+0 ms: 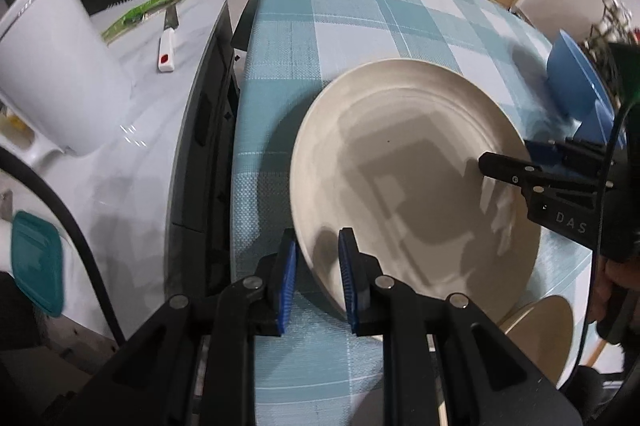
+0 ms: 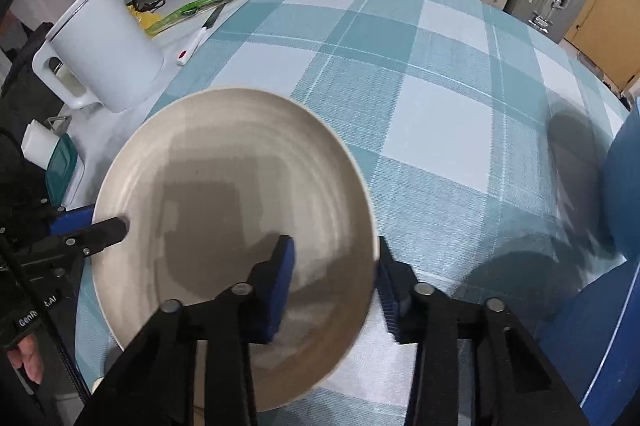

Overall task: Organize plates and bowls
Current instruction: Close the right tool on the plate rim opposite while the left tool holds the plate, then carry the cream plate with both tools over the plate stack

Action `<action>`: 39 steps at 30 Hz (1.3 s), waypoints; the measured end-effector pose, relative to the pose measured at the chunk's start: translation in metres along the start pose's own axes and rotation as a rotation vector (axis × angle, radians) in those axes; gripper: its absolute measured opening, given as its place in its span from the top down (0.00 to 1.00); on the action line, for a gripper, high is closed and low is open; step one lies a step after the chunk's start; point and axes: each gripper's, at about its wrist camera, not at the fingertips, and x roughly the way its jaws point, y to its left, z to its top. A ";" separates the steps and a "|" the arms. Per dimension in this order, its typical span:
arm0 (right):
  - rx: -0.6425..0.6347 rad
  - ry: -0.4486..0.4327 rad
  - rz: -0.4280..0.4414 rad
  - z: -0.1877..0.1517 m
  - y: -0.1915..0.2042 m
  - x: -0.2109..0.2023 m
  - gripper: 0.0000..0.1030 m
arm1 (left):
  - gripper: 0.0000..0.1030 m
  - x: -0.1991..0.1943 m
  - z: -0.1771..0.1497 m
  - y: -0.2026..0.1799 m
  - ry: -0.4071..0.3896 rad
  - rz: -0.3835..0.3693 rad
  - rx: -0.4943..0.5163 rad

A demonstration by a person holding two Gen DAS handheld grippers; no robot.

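A large beige plate (image 1: 400,166) (image 2: 224,166) hangs tilted over the blue-checked table (image 1: 360,6) (image 2: 440,106). My left gripper (image 1: 318,274) is shut on its near-left rim, one blue pad under the rim and one over it. In the right wrist view it comes in from the left edge (image 2: 96,222). My right gripper (image 2: 336,286) straddles the opposite rim. One pad is over the plate's inside and the other outside the edge, and the gap is wider than the rim. From the left wrist view, the right gripper (image 1: 508,156) reaches in at the right.
A blue dish (image 1: 576,94) (image 2: 624,186) sits at the table's right edge. On the white counter to the left are a white jug (image 1: 60,78) (image 2: 108,54), a white-handled knife (image 1: 168,42) (image 2: 196,42) and a teal-lidded box (image 1: 38,266) (image 2: 62,170). A round beige disc (image 1: 540,338) lies below the table's near edge.
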 end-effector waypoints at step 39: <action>0.077 -0.058 0.139 -0.006 -0.011 -0.024 0.91 | 0.85 -0.008 0.000 0.014 -0.020 0.005 -0.099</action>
